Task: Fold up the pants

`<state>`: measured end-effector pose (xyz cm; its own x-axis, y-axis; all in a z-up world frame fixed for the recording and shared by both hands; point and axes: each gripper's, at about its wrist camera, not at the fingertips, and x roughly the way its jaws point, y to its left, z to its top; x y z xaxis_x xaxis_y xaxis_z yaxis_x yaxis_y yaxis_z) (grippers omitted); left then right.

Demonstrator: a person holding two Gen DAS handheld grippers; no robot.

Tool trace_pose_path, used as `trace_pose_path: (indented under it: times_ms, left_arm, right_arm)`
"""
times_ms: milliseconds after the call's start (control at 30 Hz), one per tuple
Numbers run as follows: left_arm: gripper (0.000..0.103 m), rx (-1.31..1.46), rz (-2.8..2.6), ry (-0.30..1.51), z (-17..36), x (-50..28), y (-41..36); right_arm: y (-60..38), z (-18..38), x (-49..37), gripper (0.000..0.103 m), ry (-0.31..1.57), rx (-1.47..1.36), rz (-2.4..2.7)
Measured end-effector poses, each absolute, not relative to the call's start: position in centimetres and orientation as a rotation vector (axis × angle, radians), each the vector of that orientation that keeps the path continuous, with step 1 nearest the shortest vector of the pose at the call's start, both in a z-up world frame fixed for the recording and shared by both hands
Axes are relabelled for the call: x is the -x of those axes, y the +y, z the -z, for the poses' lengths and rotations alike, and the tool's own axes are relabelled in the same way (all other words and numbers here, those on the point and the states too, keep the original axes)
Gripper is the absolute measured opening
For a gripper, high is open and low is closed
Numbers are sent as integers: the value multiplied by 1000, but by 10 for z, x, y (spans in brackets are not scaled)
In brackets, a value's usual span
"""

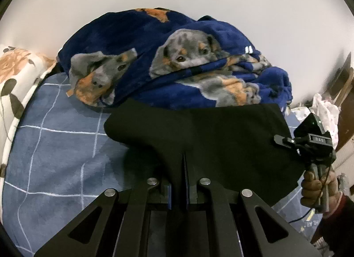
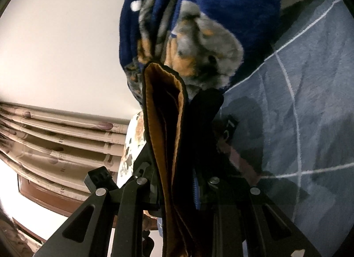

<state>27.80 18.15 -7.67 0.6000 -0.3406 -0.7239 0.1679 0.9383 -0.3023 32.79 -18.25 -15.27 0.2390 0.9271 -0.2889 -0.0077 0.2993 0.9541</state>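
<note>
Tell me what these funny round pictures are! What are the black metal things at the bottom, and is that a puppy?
A person holds a pinching tool in each hand, and each tool carries a little camera, so the pictures look round. One picture looks along the left gripper, the other along the right gripper. Both pinch black pants with a brown lining, lifted over a bed with a blue checked sheet. The puppies are only printed on a blue blanket. A flowery pillow lies at the side.
</note>
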Motion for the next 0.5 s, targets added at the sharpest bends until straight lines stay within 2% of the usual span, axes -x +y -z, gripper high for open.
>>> trace_pose_path:
  times_ms: [267, 400, 500]
  left_arm:
    - [10, 236, 240, 932, 107, -284, 196]
    - [16, 236, 206, 946, 121, -286, 198]
    - [33, 248, 164, 959, 129, -289, 203]
  right_arm:
    - [-192, 169, -331, 20, 1152, -1028, -801]
    - [-191, 174, -332, 20, 1164, -988, -789]
    - [-193, 180, -334, 20, 1167, -980, -779]
